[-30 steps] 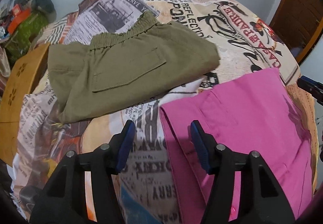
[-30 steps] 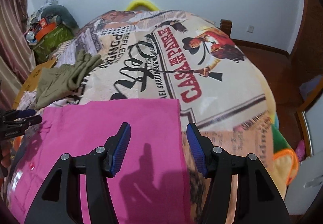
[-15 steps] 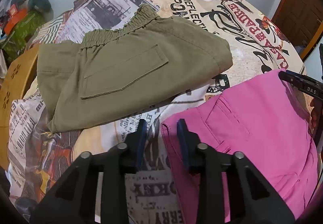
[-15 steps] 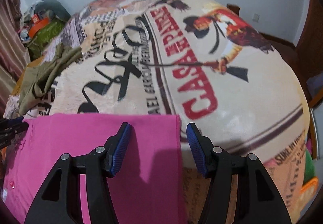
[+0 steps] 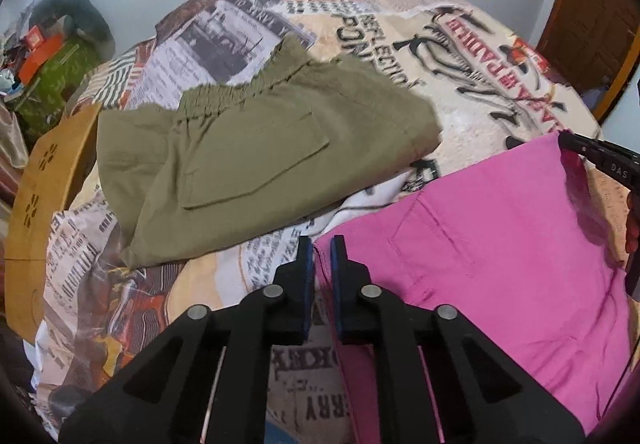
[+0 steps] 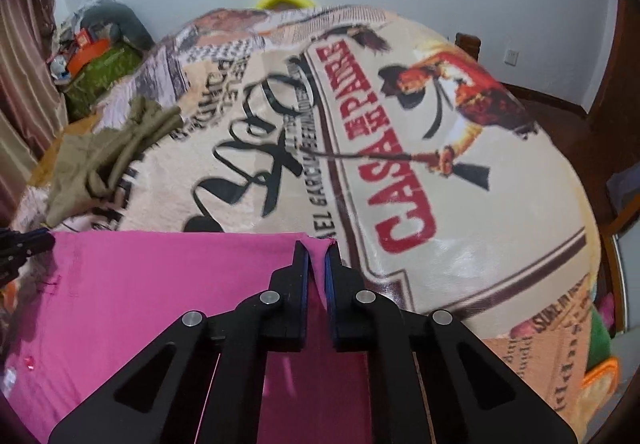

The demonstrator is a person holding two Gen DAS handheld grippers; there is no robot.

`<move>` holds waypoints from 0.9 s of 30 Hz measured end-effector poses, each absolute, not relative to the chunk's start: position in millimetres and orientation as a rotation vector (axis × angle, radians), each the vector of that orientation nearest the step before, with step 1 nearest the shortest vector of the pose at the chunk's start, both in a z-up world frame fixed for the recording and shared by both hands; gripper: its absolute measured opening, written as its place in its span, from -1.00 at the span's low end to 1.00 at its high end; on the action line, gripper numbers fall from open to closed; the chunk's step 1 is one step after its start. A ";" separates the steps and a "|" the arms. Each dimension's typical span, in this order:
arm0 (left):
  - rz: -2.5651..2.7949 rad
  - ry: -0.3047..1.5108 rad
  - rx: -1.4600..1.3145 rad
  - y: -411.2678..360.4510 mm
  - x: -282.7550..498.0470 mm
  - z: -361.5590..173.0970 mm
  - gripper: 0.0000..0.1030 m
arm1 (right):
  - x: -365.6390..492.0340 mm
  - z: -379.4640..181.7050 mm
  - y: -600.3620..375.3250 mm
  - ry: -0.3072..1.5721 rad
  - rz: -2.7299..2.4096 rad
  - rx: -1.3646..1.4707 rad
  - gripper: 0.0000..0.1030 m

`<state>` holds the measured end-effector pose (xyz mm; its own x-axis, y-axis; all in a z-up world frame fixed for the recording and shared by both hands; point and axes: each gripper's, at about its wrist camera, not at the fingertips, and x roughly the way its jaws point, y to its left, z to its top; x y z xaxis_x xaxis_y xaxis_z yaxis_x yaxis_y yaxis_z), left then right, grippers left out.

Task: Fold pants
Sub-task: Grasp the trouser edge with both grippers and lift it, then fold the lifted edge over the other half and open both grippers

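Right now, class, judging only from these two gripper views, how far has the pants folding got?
Done: the olive pants already lie folded on the printed blanket. In hand: the left gripper and right gripper are each shut on a far corner of the pink pants, which lie flat. Left: the fold itself, since no pink layer has yet been turned over.
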<state>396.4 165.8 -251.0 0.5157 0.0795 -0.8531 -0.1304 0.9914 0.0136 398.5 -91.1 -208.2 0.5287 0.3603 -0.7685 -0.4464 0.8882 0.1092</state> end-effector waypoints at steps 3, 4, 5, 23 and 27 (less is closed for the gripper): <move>0.123 0.980 -0.020 159.3 392.1 -232.9 -0.84 | 393.8 -190.7 -93.1 0.854 0.486 -0.101 -0.89; 0.124 0.970 -0.009 157.1 391.4 -227.3 -0.84 | 392.1 -185.2 -92.0 0.842 0.487 -0.104 -0.90; 0.124 0.955 0.002 154.9 390.8 -219.6 -0.84 | 390.2 -177.9 -92.1 0.827 0.488 -0.107 -0.90; 0.128 0.804 0.048 135.2 344.9 -124.4 -0.84 | 322.3 -85.0 -106.4 0.629 0.489 -0.078 -0.91; 0.113 0.802 0.068 121.5 321.2 -123.8 -0.85 | 297.2 -87.0 -117.4 0.638 0.489 -0.066 -0.91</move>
